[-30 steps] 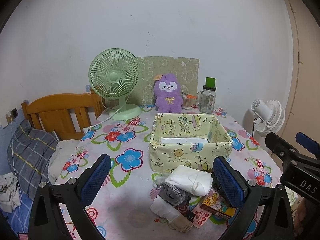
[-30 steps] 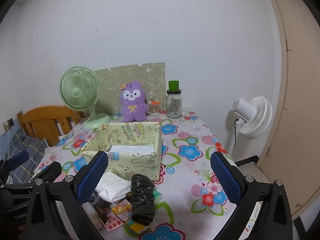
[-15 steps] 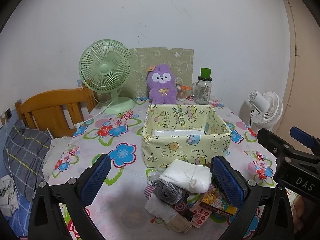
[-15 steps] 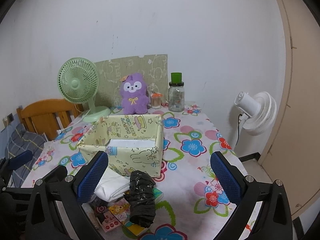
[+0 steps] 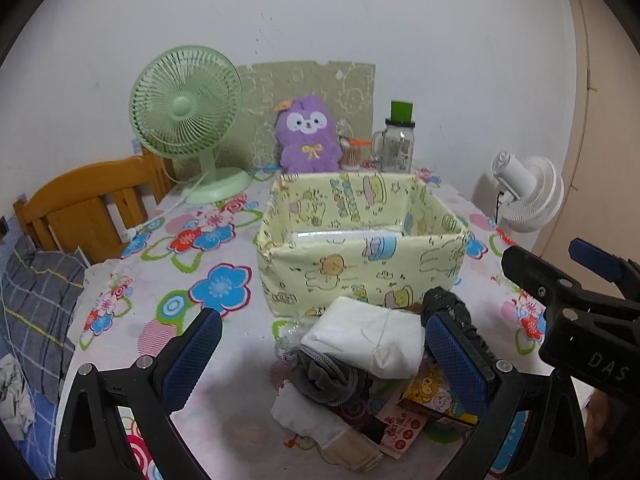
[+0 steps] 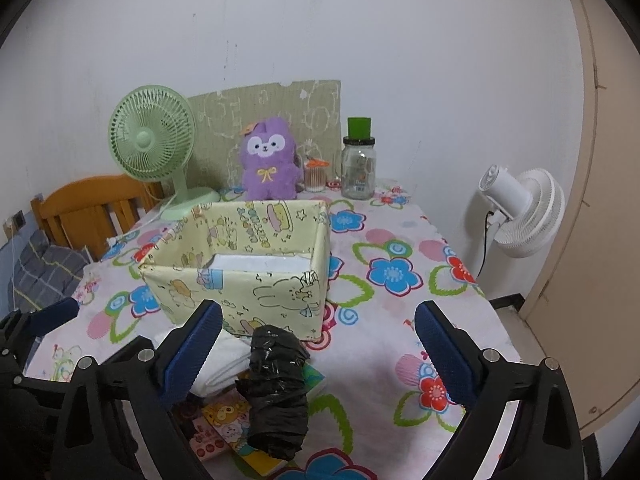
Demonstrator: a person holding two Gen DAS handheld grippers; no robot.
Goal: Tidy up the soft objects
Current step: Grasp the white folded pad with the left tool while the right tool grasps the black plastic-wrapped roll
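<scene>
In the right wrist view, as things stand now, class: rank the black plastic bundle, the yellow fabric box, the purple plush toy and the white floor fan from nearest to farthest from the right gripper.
1. Black plastic bundle: between the right gripper's closing fingers, untouched.
2. Yellow fabric box: just behind the bundle, mid-table.
3. Purple plush toy: far table edge, by the wall.
4. White floor fan: beyond the table, right. Too close to call against the plush.

White letters "DAS" stand on the black body of the right tongs (image 5: 592, 264), while printed lettering on the yellow box (image 5: 362, 256) and the small red card (image 5: 404, 430) is too small to read.
</scene>
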